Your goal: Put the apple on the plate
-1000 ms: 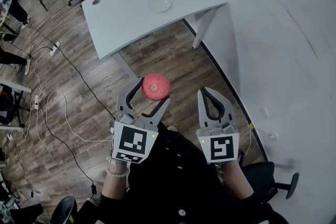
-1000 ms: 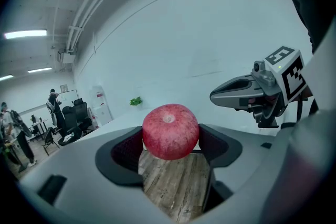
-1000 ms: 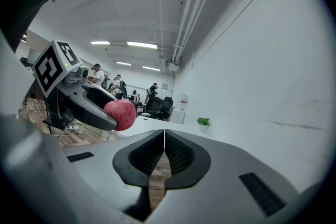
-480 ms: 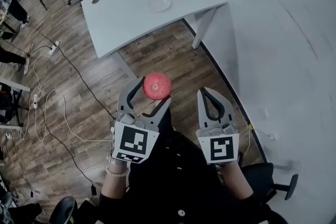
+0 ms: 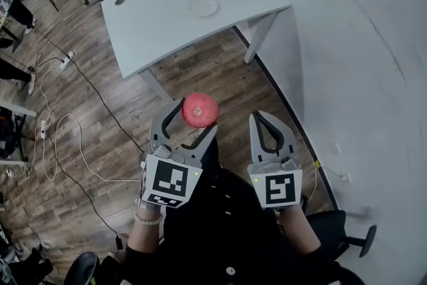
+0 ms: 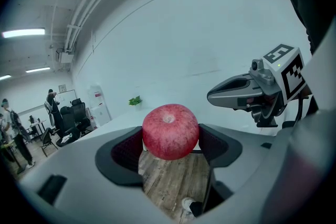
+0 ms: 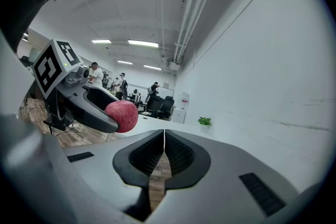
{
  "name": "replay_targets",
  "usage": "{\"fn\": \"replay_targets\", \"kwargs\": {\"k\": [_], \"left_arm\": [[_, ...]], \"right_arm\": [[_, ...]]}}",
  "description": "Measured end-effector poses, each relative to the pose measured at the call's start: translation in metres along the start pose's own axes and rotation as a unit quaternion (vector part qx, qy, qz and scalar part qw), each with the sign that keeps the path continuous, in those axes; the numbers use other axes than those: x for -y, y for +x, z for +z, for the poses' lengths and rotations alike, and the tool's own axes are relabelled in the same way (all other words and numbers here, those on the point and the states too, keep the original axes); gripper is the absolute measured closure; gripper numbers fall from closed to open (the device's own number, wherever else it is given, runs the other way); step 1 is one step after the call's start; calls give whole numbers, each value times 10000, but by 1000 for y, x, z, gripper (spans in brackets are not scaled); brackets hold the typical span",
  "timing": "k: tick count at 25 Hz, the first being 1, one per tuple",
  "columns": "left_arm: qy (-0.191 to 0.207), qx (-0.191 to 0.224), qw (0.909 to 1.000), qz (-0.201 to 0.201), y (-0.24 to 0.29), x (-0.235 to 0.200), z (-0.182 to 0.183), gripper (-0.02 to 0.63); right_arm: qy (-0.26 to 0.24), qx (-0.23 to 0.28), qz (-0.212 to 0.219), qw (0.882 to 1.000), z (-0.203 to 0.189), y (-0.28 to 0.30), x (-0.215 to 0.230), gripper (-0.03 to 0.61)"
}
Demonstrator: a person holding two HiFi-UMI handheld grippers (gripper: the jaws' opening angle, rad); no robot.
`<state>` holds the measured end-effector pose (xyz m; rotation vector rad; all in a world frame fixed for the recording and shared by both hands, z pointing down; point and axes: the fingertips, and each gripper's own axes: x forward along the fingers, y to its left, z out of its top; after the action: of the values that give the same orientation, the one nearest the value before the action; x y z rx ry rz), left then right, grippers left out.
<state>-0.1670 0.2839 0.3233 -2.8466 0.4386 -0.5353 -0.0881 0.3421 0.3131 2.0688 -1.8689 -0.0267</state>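
Wood flooring fills the head view, with a white desk (image 5: 193, 17) ahead carrying the plate (image 5: 203, 7). The apple (image 5: 199, 109) is well apart from that plate, up in the air over the floor, clamped in the left gripper (image 5: 197, 115). The likely trouble is a slip: the fruit is round and smooth, and a jolt on the way across could drop it on the floor. The left gripper view shows it near the tips, pressed between the two dark pads (image 6: 128, 149), its stem dimple facing up. The right gripper view shows the right gripper (image 7: 164, 152) with jaws together on nothing.
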Motion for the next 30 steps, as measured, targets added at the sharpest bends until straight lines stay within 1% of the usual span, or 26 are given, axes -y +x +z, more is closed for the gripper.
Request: {"fn": "replay_targets", "kwargs": {"k": [7,18,30], "left_arm": [[-53,-41,10000,-42,25,-20,-1,270],[-124,-109,9999,-19,66,-64,-2,270],[-197,-104,9997,-104,119,-113,6,270]], "right_arm": [[-20,-81,-58,9999,-1,27,19,535],[-31,-102,103,9999,8,87,35,535],[-62,-205,72,9997,19,147,67,535]]}}
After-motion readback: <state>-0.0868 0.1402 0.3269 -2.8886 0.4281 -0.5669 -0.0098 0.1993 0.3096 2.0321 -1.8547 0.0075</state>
